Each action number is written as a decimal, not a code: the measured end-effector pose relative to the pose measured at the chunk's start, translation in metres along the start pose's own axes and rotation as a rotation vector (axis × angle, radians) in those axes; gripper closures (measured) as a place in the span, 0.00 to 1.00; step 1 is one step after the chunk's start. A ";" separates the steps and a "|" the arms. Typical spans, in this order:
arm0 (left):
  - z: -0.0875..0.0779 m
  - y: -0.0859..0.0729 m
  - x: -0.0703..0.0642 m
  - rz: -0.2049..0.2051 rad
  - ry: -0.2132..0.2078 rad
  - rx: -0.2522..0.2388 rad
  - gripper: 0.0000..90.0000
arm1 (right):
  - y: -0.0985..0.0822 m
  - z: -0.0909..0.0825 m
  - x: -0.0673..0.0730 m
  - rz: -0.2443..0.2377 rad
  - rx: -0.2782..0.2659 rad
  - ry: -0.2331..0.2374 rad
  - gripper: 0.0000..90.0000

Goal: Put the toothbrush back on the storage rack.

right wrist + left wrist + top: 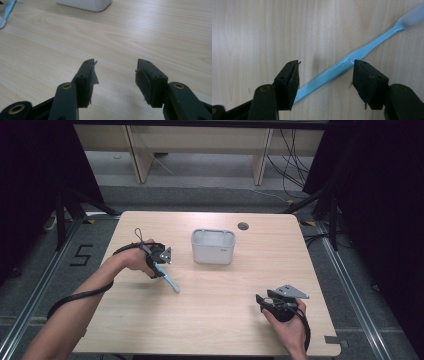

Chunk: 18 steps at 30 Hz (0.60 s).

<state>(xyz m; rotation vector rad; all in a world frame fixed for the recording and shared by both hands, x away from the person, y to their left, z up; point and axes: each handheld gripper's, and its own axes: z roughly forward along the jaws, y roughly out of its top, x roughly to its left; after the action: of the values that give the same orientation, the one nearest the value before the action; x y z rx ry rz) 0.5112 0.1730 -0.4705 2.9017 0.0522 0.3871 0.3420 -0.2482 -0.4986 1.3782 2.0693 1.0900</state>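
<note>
Straddling the blue toothbrush (pixel 352 60) lying flat on the wooden table (pixel 225 320), left gripper (pixel 325 73) jaws wide, pads not pressing. Right gripper (pixel 115 72) wide, nothing between, well apart.

The toothbrush (pixel 352 61) is light blue, its handle ribbed with fine lengthwise lines and its head a paler, frosted blue-white. The worktop (pixel 220 300) is pale blond wood with soft straight grain (a small dark round hole sits near its far edge). The container (pixel 213 246) is light grey, whiter inside. The left tongs (pixel 325 75) and the right tongs (pixel 115 75) are black, with brass-coloured rivets at the joints. The plate on the right tongs is grey. The floor is grey, with black-and-yellow tape.
</note>
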 end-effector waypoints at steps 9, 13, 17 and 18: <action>0.004 0.001 0.002 -0.005 -0.017 0.022 0.44 | -0.001 -0.001 -0.001 0.006 -0.016 -0.002 0.55; 0.006 0.003 0.002 0.005 -0.025 0.027 0.45 | -0.001 -0.001 0.000 0.015 -0.011 0.002 0.55; 0.007 0.003 0.002 0.002 -0.037 0.028 0.45 | -0.002 0.000 0.000 0.024 -0.013 -0.014 0.55; 0.007 0.003 0.002 0.005 -0.039 0.029 0.45 | -0.002 -0.001 0.000 0.029 -0.010 -0.006 0.55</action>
<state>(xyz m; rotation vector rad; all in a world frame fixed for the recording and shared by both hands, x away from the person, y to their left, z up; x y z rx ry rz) 0.5154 0.1686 -0.4759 2.9378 0.0445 0.3332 0.3403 -0.2485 -0.4993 1.4092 2.0430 1.1051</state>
